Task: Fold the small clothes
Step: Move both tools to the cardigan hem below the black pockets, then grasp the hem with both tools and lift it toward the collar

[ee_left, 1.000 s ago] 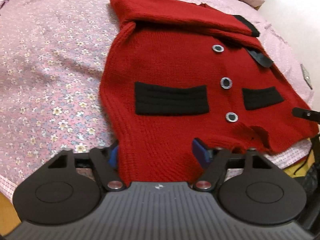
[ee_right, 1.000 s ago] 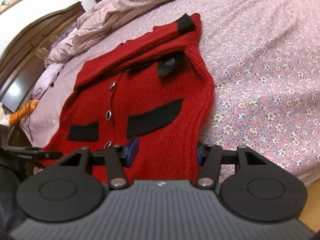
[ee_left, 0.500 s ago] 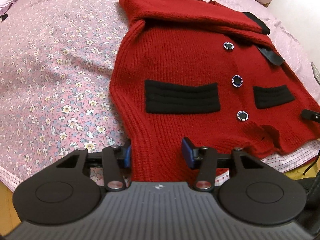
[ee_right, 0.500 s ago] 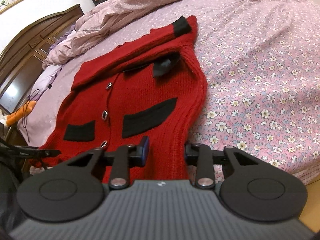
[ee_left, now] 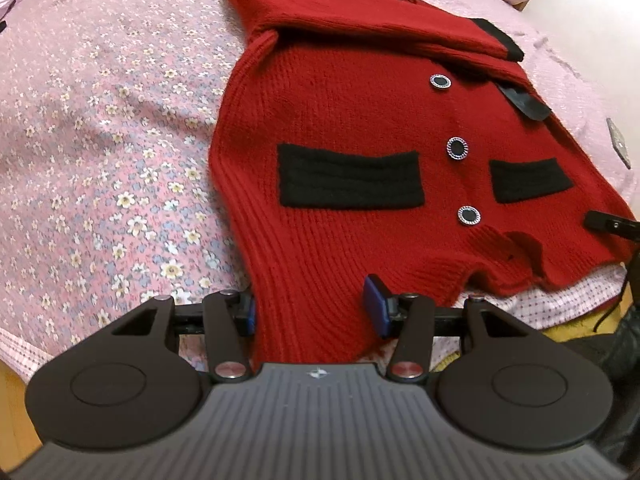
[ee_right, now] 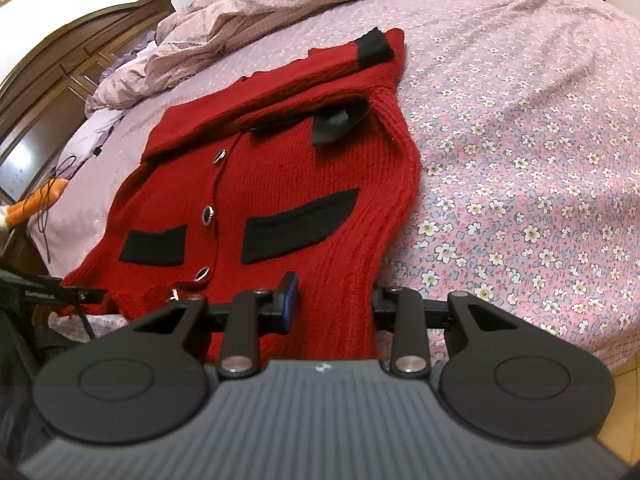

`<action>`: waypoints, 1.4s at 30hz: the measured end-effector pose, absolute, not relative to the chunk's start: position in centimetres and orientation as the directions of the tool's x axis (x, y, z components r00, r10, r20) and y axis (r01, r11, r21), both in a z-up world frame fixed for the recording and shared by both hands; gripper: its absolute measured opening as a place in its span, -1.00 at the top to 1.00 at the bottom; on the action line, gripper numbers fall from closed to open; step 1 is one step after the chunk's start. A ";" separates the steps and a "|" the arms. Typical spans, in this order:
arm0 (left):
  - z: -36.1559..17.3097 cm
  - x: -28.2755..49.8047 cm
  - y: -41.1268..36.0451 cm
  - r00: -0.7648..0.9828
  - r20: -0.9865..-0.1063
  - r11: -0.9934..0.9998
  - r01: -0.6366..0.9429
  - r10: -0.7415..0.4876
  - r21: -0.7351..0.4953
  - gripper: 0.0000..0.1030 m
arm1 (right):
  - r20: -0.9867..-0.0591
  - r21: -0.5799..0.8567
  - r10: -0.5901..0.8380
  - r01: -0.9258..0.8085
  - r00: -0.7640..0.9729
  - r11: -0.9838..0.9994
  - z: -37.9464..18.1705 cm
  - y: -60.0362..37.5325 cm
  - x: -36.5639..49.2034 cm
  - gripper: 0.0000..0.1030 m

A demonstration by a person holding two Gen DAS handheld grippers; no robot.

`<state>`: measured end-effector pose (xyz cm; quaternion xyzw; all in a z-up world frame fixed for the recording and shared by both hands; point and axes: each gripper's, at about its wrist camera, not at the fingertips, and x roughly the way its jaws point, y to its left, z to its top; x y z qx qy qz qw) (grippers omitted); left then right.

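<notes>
In the left wrist view, a red knitted cardigan (ee_left: 352, 128) lies spread on a bed (ee_left: 100, 120) covered with a pink flowered sheet, its hem at the near edge of the bed. It has two black pocket bands, the larger one (ee_left: 350, 180) left of the button line and the smaller one (ee_left: 528, 180) right of it, and nothing shows in either. Three round buttons (ee_left: 457, 148) run down the front, and one sleeve with a black cuff (ee_left: 500, 40) is folded across the top. The left tool (ee_left: 314, 314) has a bunched strip of the cardigan's near hem between its blue pads and is clamped on it; the left pad (ee_left: 250, 312) presses the fabric's edge and the right pad (ee_left: 376, 312) sits against the knit. At the right edge the tip of the other tool shows over the hem. The right wrist view shows the same cardigan (ee_right: 280, 184) from its other side, with the right tool (ee_right: 334, 304) closed on a gathered fold of the hem at that corner. Only this view shows the rumpled quilt (ee_right: 240, 28) at the head of the bed, the dark wooden headboard (ee_right: 60, 88) and an orange object (ee_right: 36, 204) at the left.
</notes>
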<state>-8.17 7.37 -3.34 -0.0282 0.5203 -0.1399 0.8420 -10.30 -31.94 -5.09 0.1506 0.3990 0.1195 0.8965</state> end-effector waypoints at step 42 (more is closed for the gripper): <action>6.6 -2.3 9.4 0.659 -0.609 0.870 0.148 -0.442 -0.471 0.75 | -0.372 0.660 0.484 -0.141 0.792 0.738 0.1 -33.5 -5.3 0.71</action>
